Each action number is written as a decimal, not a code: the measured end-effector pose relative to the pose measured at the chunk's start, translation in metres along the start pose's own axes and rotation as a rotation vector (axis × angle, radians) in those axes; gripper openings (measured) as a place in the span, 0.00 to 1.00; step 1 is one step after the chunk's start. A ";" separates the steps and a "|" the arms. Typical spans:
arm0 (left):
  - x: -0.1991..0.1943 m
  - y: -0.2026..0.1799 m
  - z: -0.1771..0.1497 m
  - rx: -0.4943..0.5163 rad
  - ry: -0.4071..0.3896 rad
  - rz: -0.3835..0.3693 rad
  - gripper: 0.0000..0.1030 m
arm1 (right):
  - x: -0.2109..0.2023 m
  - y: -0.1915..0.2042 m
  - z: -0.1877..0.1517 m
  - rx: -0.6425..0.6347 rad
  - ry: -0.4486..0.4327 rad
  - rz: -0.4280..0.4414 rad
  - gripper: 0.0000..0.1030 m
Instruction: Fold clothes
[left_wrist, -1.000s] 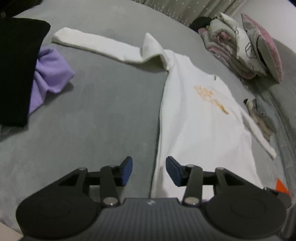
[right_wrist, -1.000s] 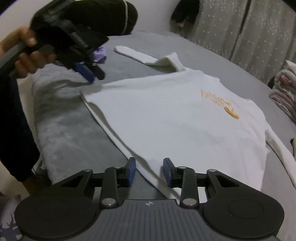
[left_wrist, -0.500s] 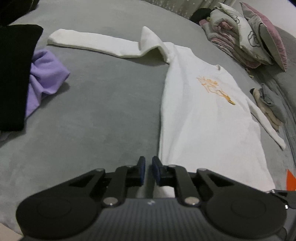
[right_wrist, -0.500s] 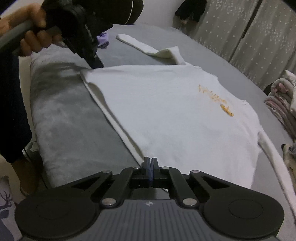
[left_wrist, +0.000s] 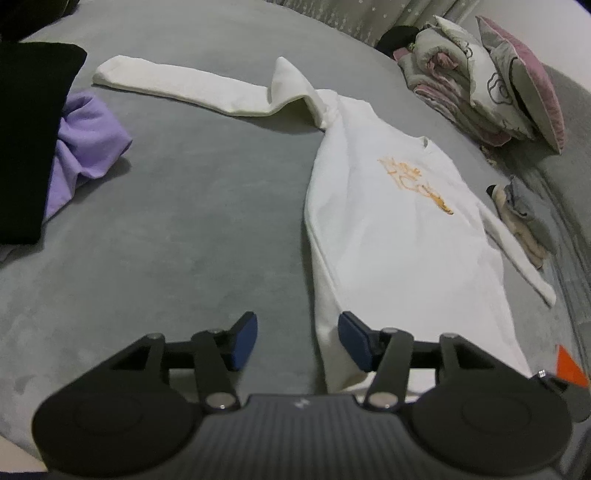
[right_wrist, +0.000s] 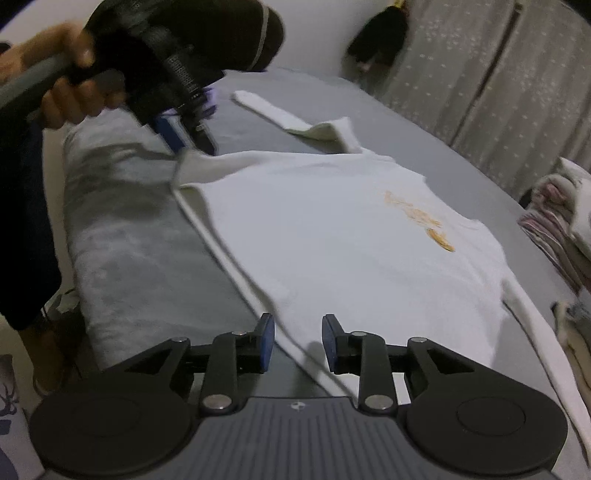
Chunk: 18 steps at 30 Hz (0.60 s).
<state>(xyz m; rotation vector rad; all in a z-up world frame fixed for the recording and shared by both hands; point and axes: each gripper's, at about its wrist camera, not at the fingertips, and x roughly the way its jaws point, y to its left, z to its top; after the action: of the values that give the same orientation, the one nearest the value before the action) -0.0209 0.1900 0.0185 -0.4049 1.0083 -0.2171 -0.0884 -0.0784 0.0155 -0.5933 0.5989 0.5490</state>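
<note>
At far left in the left wrist view we note a black garment (left_wrist: 26, 140) and a purple cloth (left_wrist: 83, 147) lying on the grey bed (left_wrist: 192, 206), set aside and clear of the work.

Our left gripper (left_wrist: 297, 341) hangs low over the shirt's (left_wrist: 388, 236) near left hem corner. Its blue pads (left_wrist: 244, 339) stand wide apart, one over bare bed, the other over the white fabric, and nothing is held. We judge this straddle is meant to take the edge of the hem.

The shirt lies face up and nearly flat across the bed, collar away from us, orange print (left_wrist: 413, 181) showing. Its left sleeve (left_wrist: 192, 88) runs out sideways with a raised kink at the shoulder; the other sleeve lies along the body. The body is spread, so we judge folding proper has not begun.

In the right wrist view our right gripper (right_wrist: 298, 342) is open as well, empty, set across the hem band at the opposite corner, apparently for a matching grip.

Farther right, a pile of bedding (left_wrist: 487, 77) and a small bundle (left_wrist: 521, 218) rest at the bed's edge, apart from the shirt.
</note>
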 end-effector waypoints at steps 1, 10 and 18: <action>0.000 0.000 0.000 -0.006 0.000 -0.005 0.51 | 0.003 0.003 0.002 -0.014 -0.002 -0.003 0.27; 0.003 0.030 0.005 -0.174 0.026 -0.122 0.51 | 0.022 0.020 0.013 -0.111 -0.024 -0.085 0.15; 0.008 0.012 -0.001 -0.056 0.013 -0.056 0.29 | 0.000 0.021 0.017 -0.166 -0.051 -0.090 0.04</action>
<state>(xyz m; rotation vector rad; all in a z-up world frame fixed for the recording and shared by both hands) -0.0181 0.1975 0.0072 -0.4836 1.0181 -0.2419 -0.0957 -0.0530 0.0200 -0.7574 0.4792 0.5307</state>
